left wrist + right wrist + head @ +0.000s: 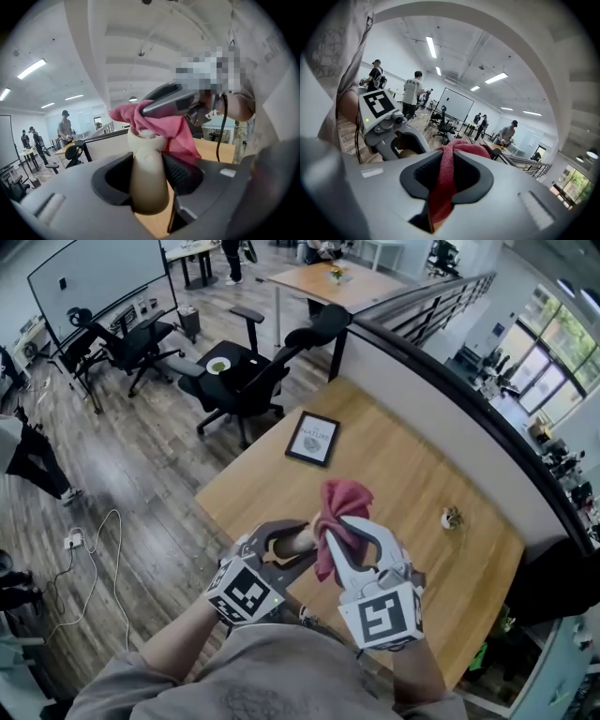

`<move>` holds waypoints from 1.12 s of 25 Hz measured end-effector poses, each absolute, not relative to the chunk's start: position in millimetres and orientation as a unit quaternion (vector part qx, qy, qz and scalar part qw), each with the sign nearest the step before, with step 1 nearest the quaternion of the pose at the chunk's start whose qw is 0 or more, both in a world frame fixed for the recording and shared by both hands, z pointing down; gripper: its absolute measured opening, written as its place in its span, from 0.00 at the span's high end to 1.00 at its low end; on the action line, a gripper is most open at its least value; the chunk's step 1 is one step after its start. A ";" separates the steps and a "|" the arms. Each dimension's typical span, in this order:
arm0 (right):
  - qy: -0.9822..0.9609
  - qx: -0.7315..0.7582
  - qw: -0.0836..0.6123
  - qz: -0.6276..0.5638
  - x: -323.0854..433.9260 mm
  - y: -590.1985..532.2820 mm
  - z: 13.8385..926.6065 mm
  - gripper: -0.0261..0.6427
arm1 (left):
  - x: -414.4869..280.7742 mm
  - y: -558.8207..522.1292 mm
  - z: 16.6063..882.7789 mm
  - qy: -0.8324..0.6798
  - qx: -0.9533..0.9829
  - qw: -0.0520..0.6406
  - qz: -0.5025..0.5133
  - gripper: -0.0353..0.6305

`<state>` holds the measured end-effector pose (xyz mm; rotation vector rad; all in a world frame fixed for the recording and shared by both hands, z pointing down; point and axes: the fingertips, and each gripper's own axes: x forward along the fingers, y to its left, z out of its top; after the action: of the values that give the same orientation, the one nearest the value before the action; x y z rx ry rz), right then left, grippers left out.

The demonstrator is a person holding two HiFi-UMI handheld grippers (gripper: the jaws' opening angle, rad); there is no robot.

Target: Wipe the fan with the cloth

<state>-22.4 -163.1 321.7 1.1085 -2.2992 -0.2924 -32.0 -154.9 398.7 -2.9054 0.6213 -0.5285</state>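
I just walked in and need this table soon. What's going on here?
A person at the wooden table has a gripper in each hand. The left gripper is clamped on the beige handle of a small fan, held up above the tabletop. The right gripper pinches a pinkish-red cloth and has it draped over the fan's top end, so the wiping looks under way. The cloth hides the fan's head. A framed picture lies untouched on the table.
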 end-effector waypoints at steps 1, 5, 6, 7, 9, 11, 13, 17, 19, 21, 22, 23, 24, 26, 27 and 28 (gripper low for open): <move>-0.856 0.426 0.272 -0.103 -13.6 -167.2 318.7 0.86 | -33.3 -152.8 397.6 0.200 -0.963 0.061 -0.170 0.66; -0.851 0.450 0.260 -0.075 13.0 -175.6 325.4 0.86 | -37.3 -145.9 387.6 0.183 -0.968 0.072 -0.155 0.66; -0.854 0.446 0.258 -0.069 15.6 -176.7 328.4 0.86 | -36.9 -145.2 384.5 0.179 -0.969 0.075 -0.151 0.66; -0.857 0.444 0.254 -0.063 17.5 -177.8 331.1 0.86 | -36.6 -144.7 383.1 0.176 -0.970 0.077 -0.148 0.66; -0.858 0.451 0.240 -0.049 21.7 -181.1 334.8 0.86 | -36.7 -144.9 384.1 0.174 -0.971 0.076 -0.147 0.66; -0.852 0.470 0.228 -0.035 30.2 -187.1 337.9 0.86 | -37.2 -144.7 385.5 0.172 -0.971 0.075 -0.146 0.66; -0.842 0.486 0.233 -0.022 40.2 -192.7 345.2 0.86 | -37.7 -143.1 383.9 0.170 -0.973 0.074 -0.140 0.66; -0.849 0.462 0.258 -0.007 36.2 -186.5 362.2 0.86 | -41.9 -147.5 380.0 0.185 -0.973 0.064 -0.124 0.66; -0.856 0.449 0.257 0.000 28.4 -181.5 365.6 0.87 | -46.8 -156.0 379.8 0.202 -0.971 0.049 -0.115 0.66; -0.861 0.439 0.256 0.008 22.2 -177.3 368.5 0.86 | -53.6 -165.4 382.4 0.219 -0.968 0.037 -0.118 0.66; -0.864 0.433 0.256 0.011 19.4 -174.6 369.8 0.87 | -56.6 -169.5 383.5 0.228 -0.966 0.031 -0.119 0.66; -0.868 0.426 0.254 0.014 16.3 -171.3 370.9 0.86 | -59.5 -173.4 384.7 0.237 -0.964 0.024 -0.119 0.66; -0.873 0.418 0.251 0.017 12.6 -167.4 371.5 0.87 | -62.5 -177.1 386.2 0.247 -0.961 0.017 -0.119 0.66; -0.886 0.400 0.233 0.025 4.1 -159.3 370.7 0.86 | -67.7 -183.3 390.4 0.264 -0.957 0.006 -0.122 0.66; -0.891 0.395 0.223 0.029 0.6 -156.5 369.4 0.87 | -69.9 -185.9 392.1 0.270 -0.955 0.002 -0.124 0.66; -0.893 0.394 0.213 0.032 -1.6 -155.3 367.7 0.86 | -71.9 -188.2 393.1 0.275 -0.953 -0.001 -0.124 0.66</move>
<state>-1.6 -155.3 367.7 1.0948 -2.4790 0.0897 -71.9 -188.2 393.1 -2.9970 0.8646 -0.3906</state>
